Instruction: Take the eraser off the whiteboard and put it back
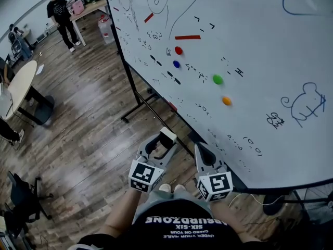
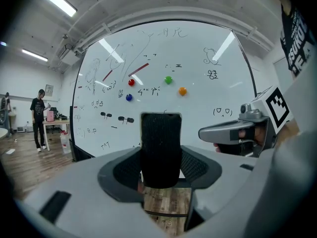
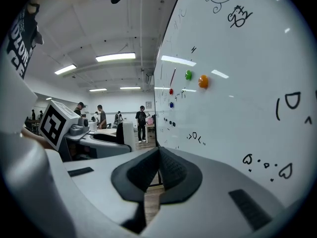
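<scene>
The eraser point(image 1: 168, 136), a white block with a black felt face, is held upright between the jaws of my left gripper point(image 1: 162, 142). It is a little in front of the whiteboard point(image 1: 250, 46), near the board's lower edge, not touching it. In the left gripper view the felt point(image 2: 161, 150) fills the gap between the pads. My right gripper point(image 1: 200, 149) hangs beside it on the right, close to the board, with its jaws shut and nothing in them. In the right gripper view the pads point(image 3: 171, 166) meet.
The board carries marker doodles and round magnets: red point(image 1: 178, 50), blue point(image 1: 176, 64), green point(image 1: 217, 79), orange point(image 1: 227, 101). Its black stand foot point(image 1: 136, 107) crosses the wood floor. A person point(image 1: 62, 17) stands far left, beyond a round table point(image 1: 21, 85) and a chair point(image 1: 23, 197).
</scene>
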`<state>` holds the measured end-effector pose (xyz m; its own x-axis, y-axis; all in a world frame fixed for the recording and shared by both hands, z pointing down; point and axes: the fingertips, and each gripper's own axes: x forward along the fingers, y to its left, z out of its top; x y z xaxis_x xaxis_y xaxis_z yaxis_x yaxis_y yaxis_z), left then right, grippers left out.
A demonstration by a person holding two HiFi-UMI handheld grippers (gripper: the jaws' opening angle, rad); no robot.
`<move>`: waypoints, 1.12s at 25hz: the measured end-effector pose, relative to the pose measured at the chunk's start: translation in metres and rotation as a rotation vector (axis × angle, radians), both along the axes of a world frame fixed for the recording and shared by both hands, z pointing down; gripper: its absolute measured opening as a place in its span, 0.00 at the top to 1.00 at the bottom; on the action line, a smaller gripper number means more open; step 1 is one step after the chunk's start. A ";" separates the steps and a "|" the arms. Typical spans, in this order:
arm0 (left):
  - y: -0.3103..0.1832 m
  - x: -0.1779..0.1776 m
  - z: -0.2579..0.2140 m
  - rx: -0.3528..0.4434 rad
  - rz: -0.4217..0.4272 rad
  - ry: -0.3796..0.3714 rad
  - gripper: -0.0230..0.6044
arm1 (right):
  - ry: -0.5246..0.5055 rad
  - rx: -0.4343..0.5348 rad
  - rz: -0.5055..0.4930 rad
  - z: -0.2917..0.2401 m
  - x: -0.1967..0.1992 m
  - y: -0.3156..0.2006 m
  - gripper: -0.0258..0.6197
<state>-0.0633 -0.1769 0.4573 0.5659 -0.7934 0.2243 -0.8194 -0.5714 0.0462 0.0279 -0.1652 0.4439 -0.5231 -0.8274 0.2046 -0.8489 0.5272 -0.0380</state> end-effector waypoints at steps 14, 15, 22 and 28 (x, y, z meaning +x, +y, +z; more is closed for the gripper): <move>0.000 0.003 -0.003 0.012 0.007 0.004 0.59 | 0.001 -0.005 0.019 -0.001 0.007 0.002 0.96; -0.001 0.003 -0.004 0.014 0.009 0.003 0.59 | 0.001 -0.005 0.021 0.000 0.008 0.002 0.96; -0.003 0.009 -0.003 0.013 0.029 -0.008 0.59 | -0.003 -0.011 0.038 0.001 0.013 0.004 0.96; -0.010 0.022 -0.004 0.023 0.056 -0.012 0.59 | -0.001 -0.007 0.059 0.000 0.021 0.004 0.96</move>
<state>-0.0413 -0.1872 0.4532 0.6069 -0.7655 0.2137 -0.7865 -0.6171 0.0229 0.0493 -0.1611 0.4443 -0.4736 -0.8555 0.2095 -0.8785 0.4759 -0.0425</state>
